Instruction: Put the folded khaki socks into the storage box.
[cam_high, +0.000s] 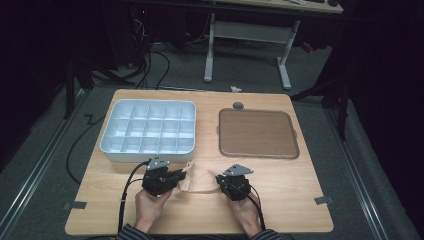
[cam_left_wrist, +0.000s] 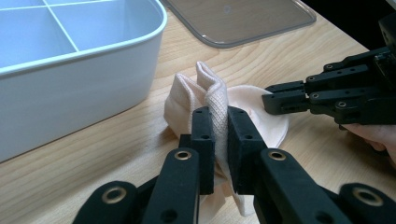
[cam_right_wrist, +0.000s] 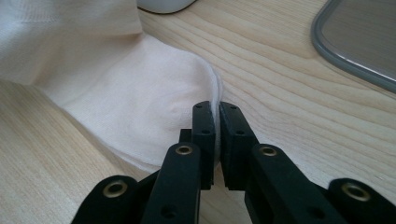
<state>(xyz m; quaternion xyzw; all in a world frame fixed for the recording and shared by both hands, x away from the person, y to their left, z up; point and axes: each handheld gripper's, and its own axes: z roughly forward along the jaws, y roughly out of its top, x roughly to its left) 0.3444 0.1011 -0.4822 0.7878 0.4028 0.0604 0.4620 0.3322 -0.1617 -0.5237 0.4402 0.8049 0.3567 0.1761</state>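
A pale peach sock (cam_high: 199, 180) lies on the wooden table near its front edge, between my two grippers. My left gripper (cam_high: 173, 176) (cam_left_wrist: 220, 135) is shut on a bunched-up ribbed fold of the sock (cam_left_wrist: 210, 93), which stands up between its pads. From the other side, my right gripper (cam_high: 219, 179) (cam_right_wrist: 217, 119) is shut on the thin rounded edge of the sock (cam_right_wrist: 130, 88). In the left gripper view the right gripper (cam_left_wrist: 271, 99) reaches in from the right, with its tips at the sock's far edge.
A white box (cam_high: 111, 151) divided into several empty compartments stands behind the left gripper, close to the sock. A brown flat lid with a grey rim (cam_high: 257, 133) lies at the back right. A small grey disc (cam_high: 238, 105) sits behind it.
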